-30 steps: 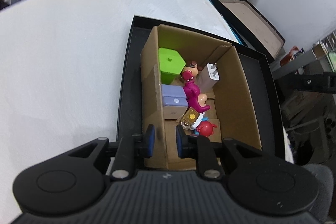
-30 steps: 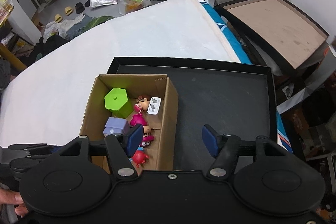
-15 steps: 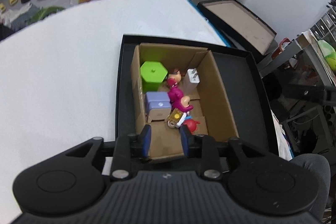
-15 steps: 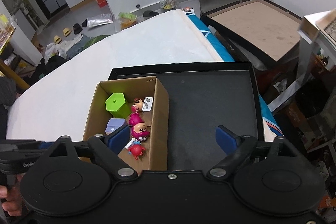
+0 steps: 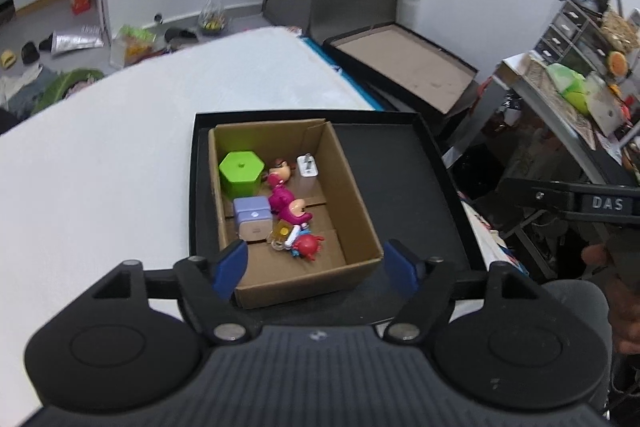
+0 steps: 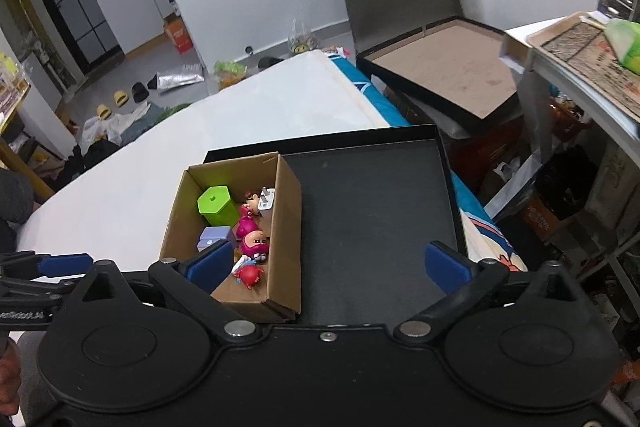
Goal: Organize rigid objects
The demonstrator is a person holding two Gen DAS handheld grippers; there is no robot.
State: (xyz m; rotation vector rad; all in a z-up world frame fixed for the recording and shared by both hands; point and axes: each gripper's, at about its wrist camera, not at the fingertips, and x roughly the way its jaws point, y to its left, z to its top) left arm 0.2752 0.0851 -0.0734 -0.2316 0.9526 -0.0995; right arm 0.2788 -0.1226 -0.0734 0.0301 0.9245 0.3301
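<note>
Your left gripper hung above the near end of the cardboard box; its jaws had just been spreading and stood apart with nothing between the pads.

Box contents, left to right, left-wrist view:
- green hexagonal container, far left corner;
- lilac block, against the left wall, nearer you;
- yellow-and-clear piece, just beside the block;
- magenta figure, along the middle;
- small big-headed figure, at the magenta figure's far end;
- red toy, nearest you;
- white plug adapter, toward the far right.

The box sat in the left part of the black tray, on the white table.

Your right gripper hung over the tray's bare floor, right of the box; its jaws had just been widening, nothing in them.
</note>
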